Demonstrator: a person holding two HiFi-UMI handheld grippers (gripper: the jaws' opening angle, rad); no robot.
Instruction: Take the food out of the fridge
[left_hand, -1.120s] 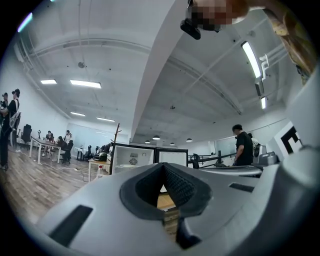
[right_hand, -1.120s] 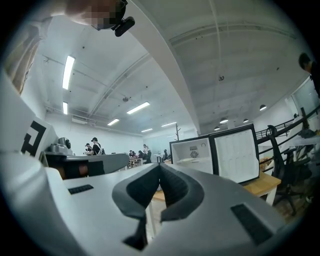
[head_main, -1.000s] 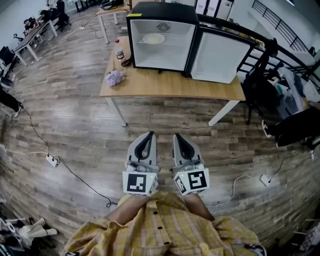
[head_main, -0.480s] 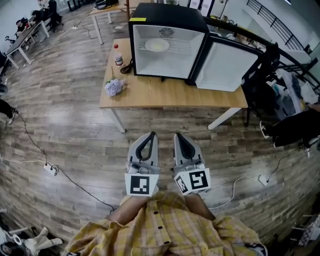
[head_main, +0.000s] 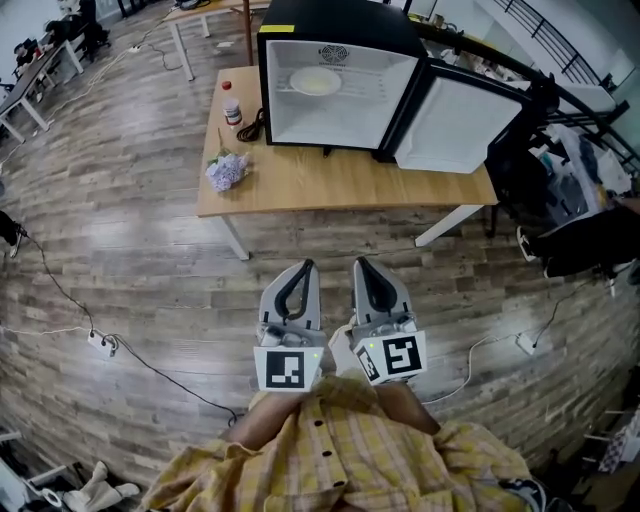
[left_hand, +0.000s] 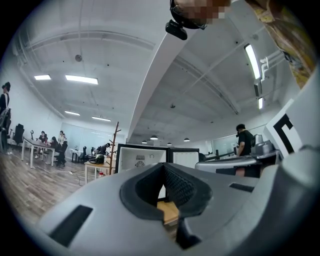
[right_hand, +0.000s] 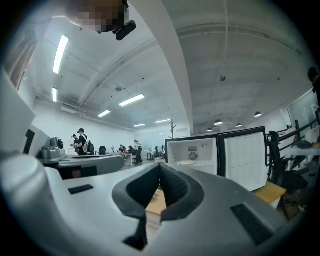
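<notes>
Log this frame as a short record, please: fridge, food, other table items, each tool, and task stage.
fridge: black mini fridge on the wooden table, door swung open to the right
food: pale plate on a shelf inside; contents too small to tell
other table items: red-capped bottle, black cable, purple flowers
left tool: shut, empty, close to the person's body
right tool: shut, empty, beside the left one
task stage: not begun; both tools over the floor, short of the table
</notes>
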